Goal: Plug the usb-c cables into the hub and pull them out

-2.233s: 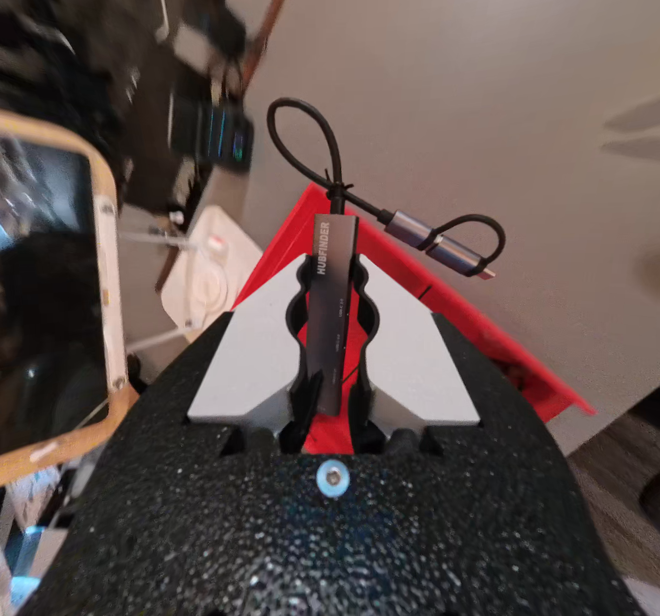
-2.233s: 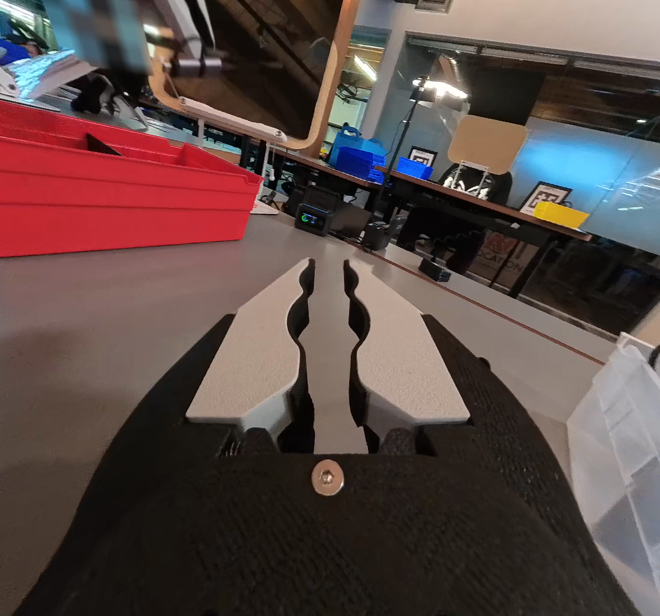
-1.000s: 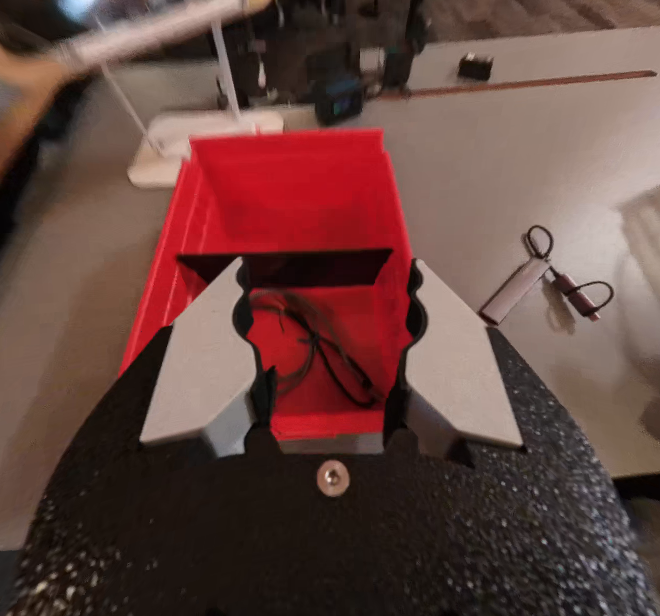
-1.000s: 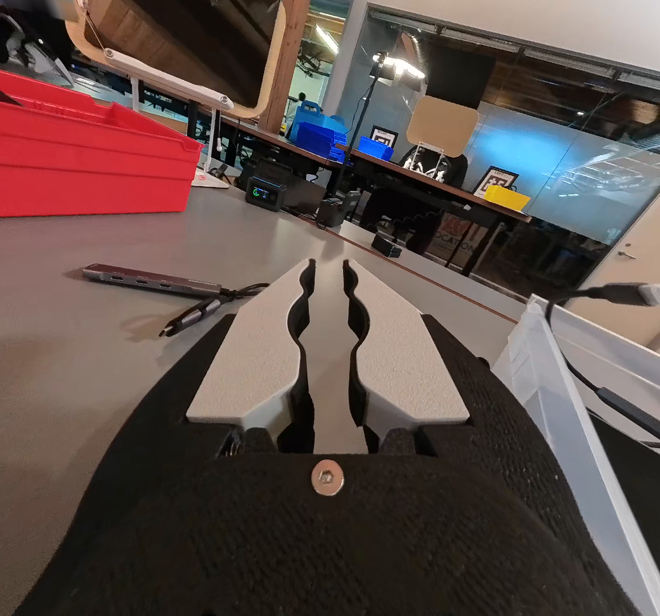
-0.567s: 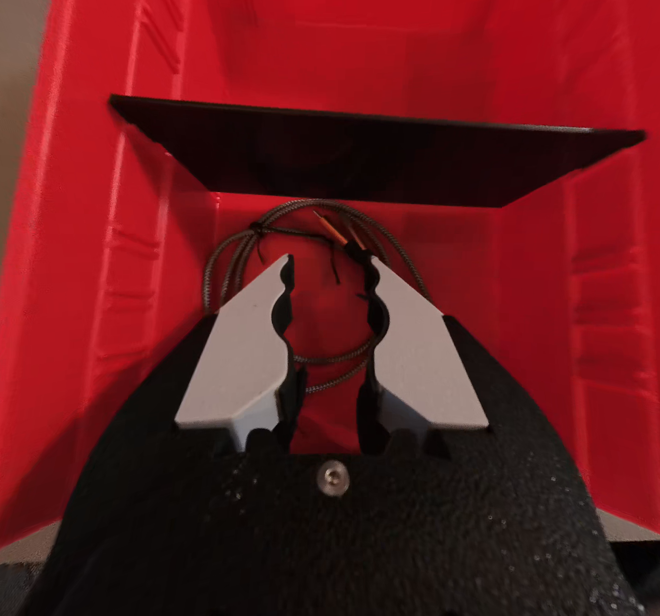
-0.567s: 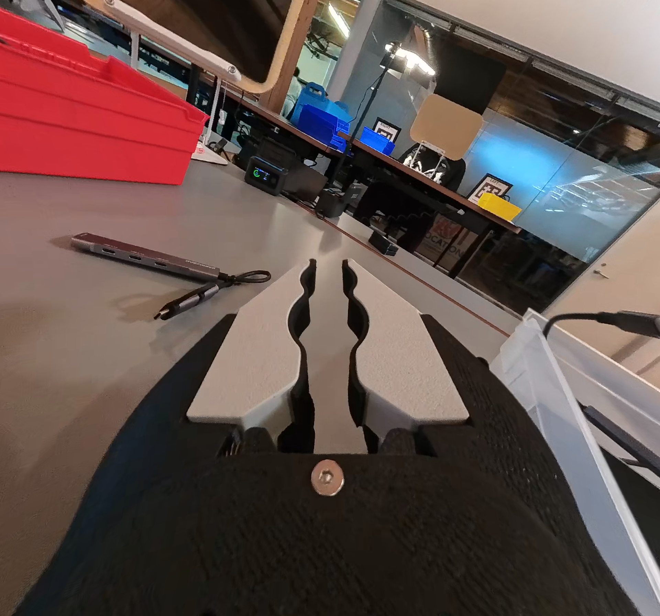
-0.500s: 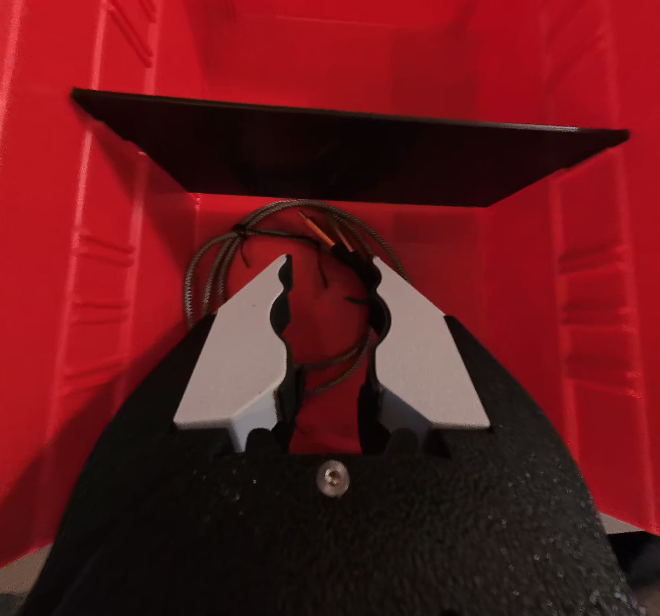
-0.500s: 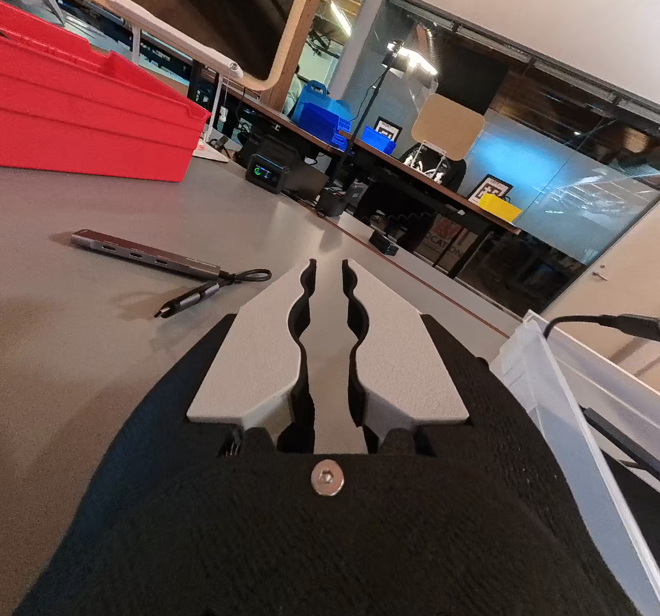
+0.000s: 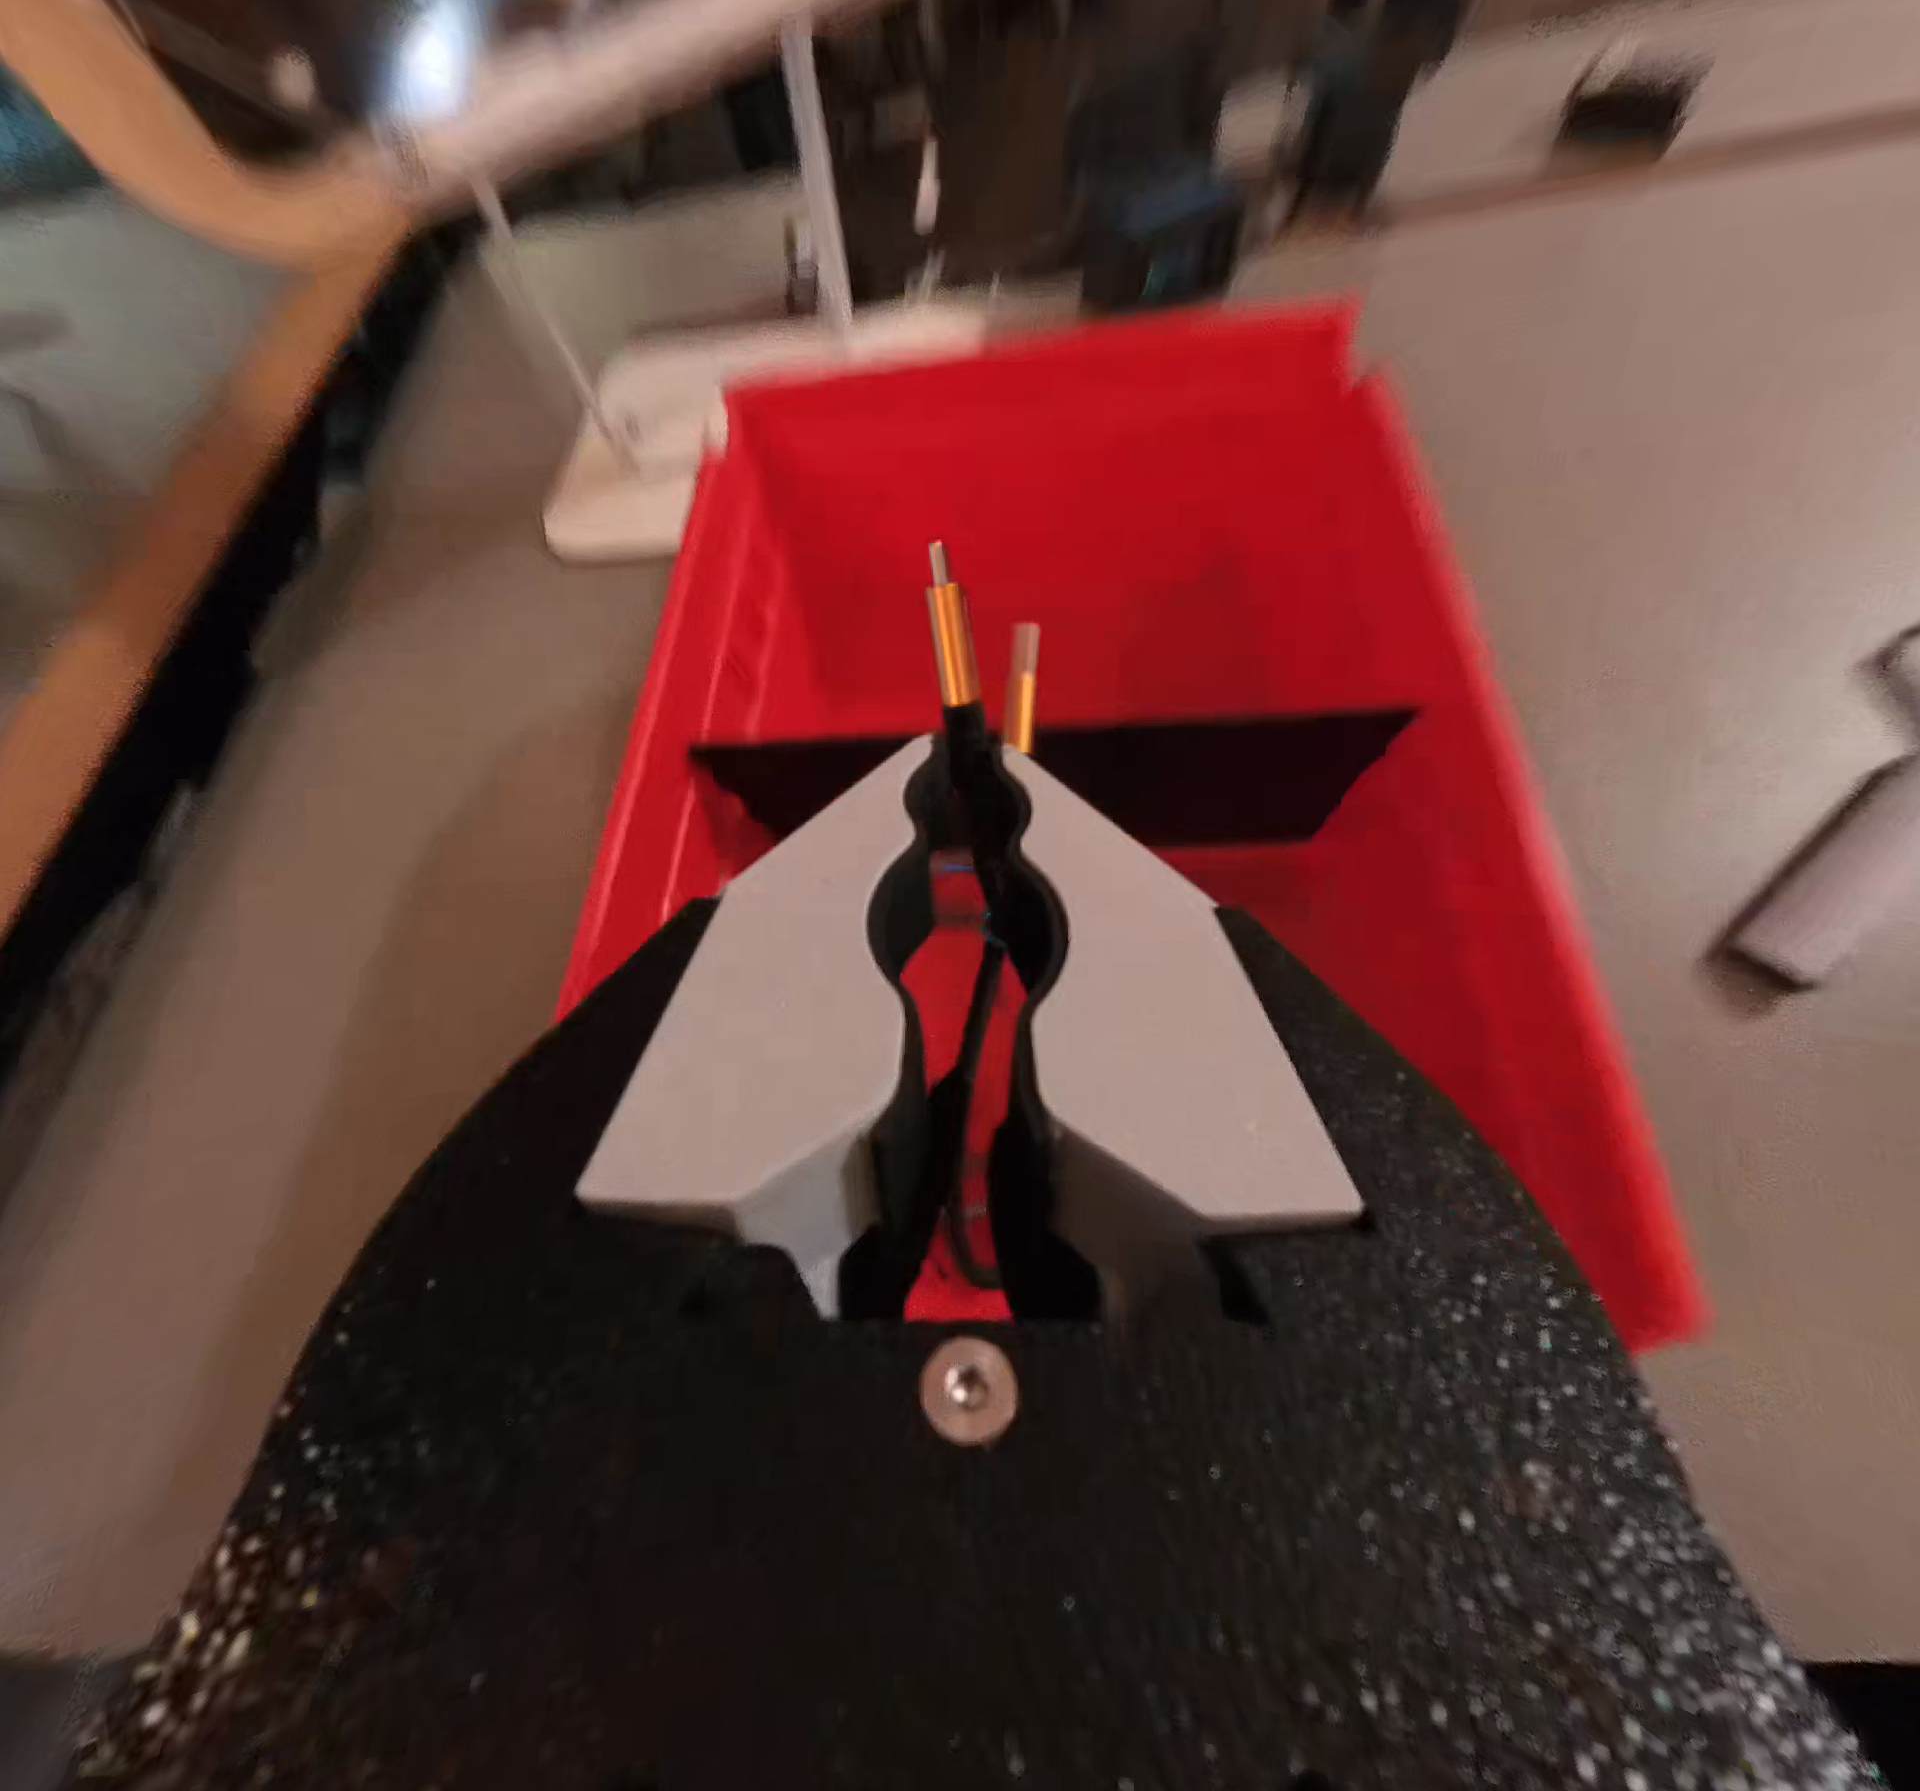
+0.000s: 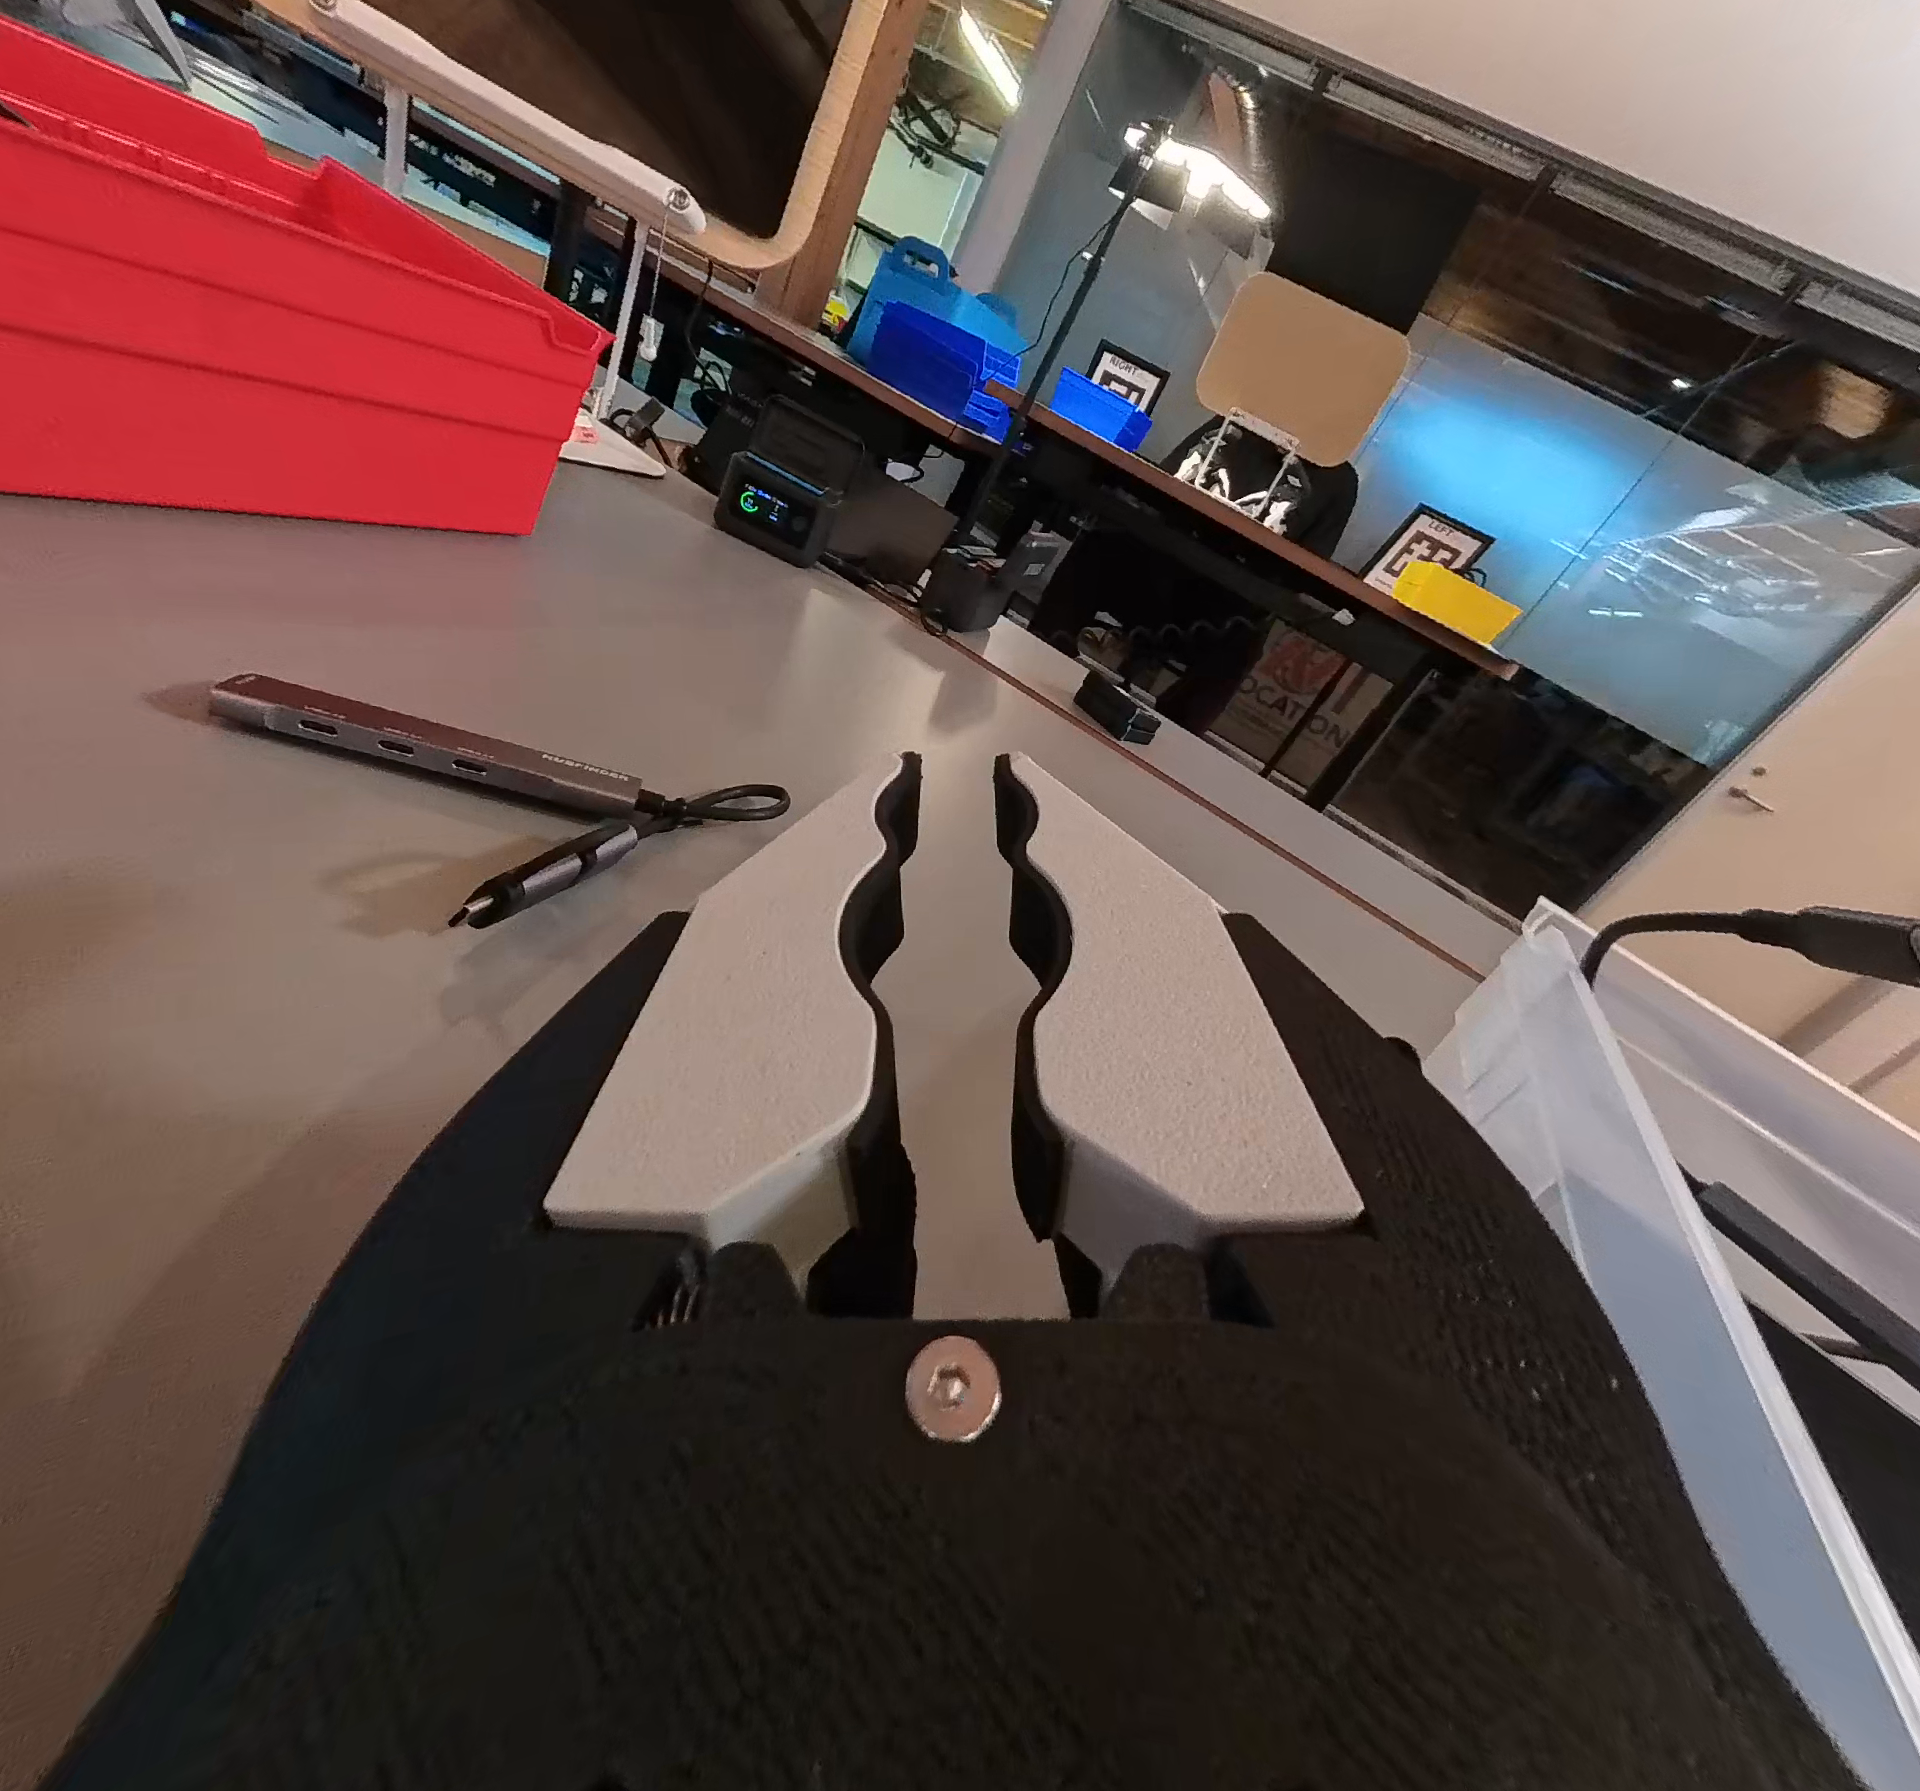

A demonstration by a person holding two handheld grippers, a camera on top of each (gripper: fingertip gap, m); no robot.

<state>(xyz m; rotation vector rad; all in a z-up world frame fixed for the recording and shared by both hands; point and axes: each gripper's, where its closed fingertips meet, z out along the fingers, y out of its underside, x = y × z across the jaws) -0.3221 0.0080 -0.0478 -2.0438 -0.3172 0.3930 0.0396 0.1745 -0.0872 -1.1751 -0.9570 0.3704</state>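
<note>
My left gripper (image 9: 971,749) is shut on a black usb-c cable (image 9: 953,645) and holds it above the red bin (image 9: 1143,515). Two orange plug ends stick up past the fingertips, and the cord hangs down between the fingers. The grey hub (image 9: 1808,900) lies blurred on the table to the right. In the right wrist view the hub (image 10: 416,744) lies on the table ahead and left, with its own short lead and plug (image 10: 551,874) curled beside it. My right gripper (image 10: 956,765) is empty, low over the table, with a narrow gap between its fingers.
The red bin (image 10: 260,391) stands at the far left of the right wrist view. A clear plastic bin (image 10: 1558,1118) with a black cable (image 10: 1766,931) over its rim is close on the right. A small power unit (image 10: 774,510) sits at the table's back edge.
My left gripper went down into the red bin, closed on the cable and lifted it out above the bin. The right gripper shifted only slightly.
</note>
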